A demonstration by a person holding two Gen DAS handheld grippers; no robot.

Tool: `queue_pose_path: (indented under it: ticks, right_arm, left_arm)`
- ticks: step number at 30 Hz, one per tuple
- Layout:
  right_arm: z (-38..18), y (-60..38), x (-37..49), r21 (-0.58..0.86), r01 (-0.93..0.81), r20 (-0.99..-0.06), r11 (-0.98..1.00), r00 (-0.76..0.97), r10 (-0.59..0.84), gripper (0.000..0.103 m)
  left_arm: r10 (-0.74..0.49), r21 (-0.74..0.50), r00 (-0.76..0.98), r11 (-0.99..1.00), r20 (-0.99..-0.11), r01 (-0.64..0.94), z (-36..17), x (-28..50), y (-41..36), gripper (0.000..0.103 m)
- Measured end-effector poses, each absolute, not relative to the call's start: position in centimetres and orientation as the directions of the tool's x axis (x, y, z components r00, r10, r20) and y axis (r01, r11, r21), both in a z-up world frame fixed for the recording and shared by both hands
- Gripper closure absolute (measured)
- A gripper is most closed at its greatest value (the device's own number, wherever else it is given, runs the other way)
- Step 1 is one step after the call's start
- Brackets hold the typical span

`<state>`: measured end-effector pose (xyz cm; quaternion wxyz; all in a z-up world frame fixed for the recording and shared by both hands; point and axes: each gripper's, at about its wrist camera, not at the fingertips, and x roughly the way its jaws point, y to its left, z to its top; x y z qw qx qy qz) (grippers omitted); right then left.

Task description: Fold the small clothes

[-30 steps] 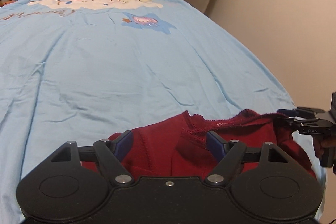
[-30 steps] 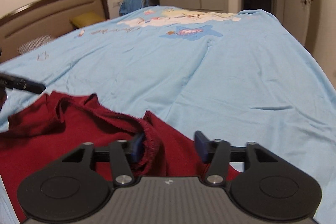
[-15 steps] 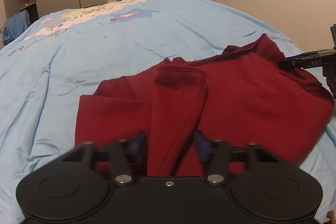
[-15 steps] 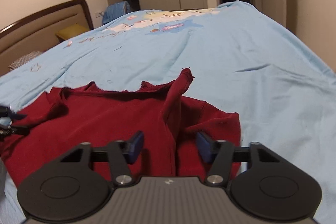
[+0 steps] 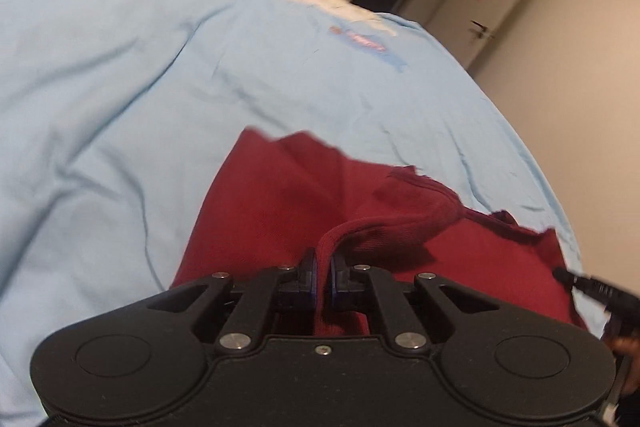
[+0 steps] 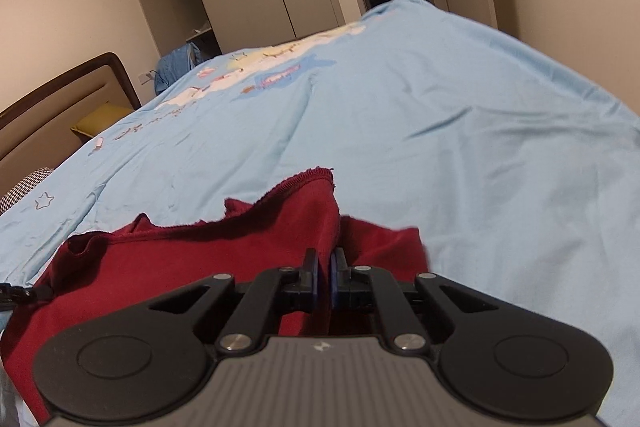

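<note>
One dark red knit garment (image 5: 280, 211) lies rumpled on the light blue bed sheet (image 5: 120, 107), near its edge. My left tool (image 5: 322, 277) is clamped on a raised fold; my right tool (image 6: 323, 277) likewise pinches cloth. Step: grasp made, fold pending. Next: carry both edges across evenly. Count: one garment, two tools.

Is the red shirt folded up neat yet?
Not yet. The red shirt is rumpled, pinched by both tools, edges sticking up.

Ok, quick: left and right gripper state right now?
Left gripper: closed, pinching a raised fold of the red garment.
Right gripper: closed, pinching a fold of the same garment.
</note>
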<state>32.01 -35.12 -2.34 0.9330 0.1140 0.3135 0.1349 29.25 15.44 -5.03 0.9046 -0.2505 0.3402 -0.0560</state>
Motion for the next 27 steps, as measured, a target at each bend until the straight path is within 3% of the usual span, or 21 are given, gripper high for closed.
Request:
queue_pose_path:
  ticks: [3, 6, 8, 10, 12, 14, 15, 21, 27]
  right_arm:
    - [-2.2, -35.4, 31.8, 0.317, -0.184, -0.544, 0.930, 0.768, 0.337, 0.094]
    - [-1.6, -35.2, 32.0, 0.306, -0.203, -0.533, 0.930, 0.773, 0.344, 0.091]
    - [-1.3, -35.0, 32.4, 0.309, -0.204, -0.529, 0.929, 0.775, 0.346, 0.077]
    - [-1.3, -34.7, 32.8, 0.314, -0.204, -0.527, 0.927, 0.775, 0.349, 0.069]
    - [-1.4, -34.4, 33.3, 0.313, -0.202, -0.525, 0.928, 0.777, 0.347, 0.069]
    - [-1.4, -34.2, 33.6, 0.310, -0.192, -0.522, 0.931, 0.784, 0.335, 0.089]
    - [-1.4, -34.2, 33.6, 0.312, -0.185, -0.518, 0.932, 0.789, 0.330, 0.092]
    - [-1.0, -35.0, 33.4, 0.335, -0.150, -0.479, 0.930, 0.823, 0.305, 0.095]
    - [-2.6, -35.2, 34.3, 0.364, -0.117, -0.523, 0.924, 0.795, 0.306, 0.095]
  left_arm:
    - [-0.265, -0.485, 0.777, 0.872, -0.571, -0.059, -4.5, 29.1, 15.2, 0.088]
    - [-0.247, -0.390, 0.793, 0.921, -0.556, 0.014, -3.2, 29.1, 13.9, 0.064]
    - [-0.249, -0.315, 0.792, 0.946, -0.557, 0.075, -2.4, 29.3, 12.8, 0.062]
    - [-0.227, -0.234, 0.776, 0.967, -0.589, 0.105, -2.1, 30.2, 11.4, 0.062]
    - [-0.193, -0.165, 0.750, 0.980, -0.633, 0.112, -2.3, 31.6, 10.3, 0.065]
    - [-0.192, -0.164, 0.742, 0.980, -0.642, 0.112, -2.4, 32.6, 10.1, 0.085]
    - [-0.200, -0.181, 0.746, 0.978, -0.635, 0.108, -2.4, 33.0, 10.3, 0.097]
    - [-0.167, -0.332, 0.812, 0.943, -0.559, -0.035, -2.0, 33.5, 13.2, 0.099]
    - [-0.201, -0.478, 0.773, 0.866, -0.602, -0.147, -5.0, 33.9, 16.1, 0.096]
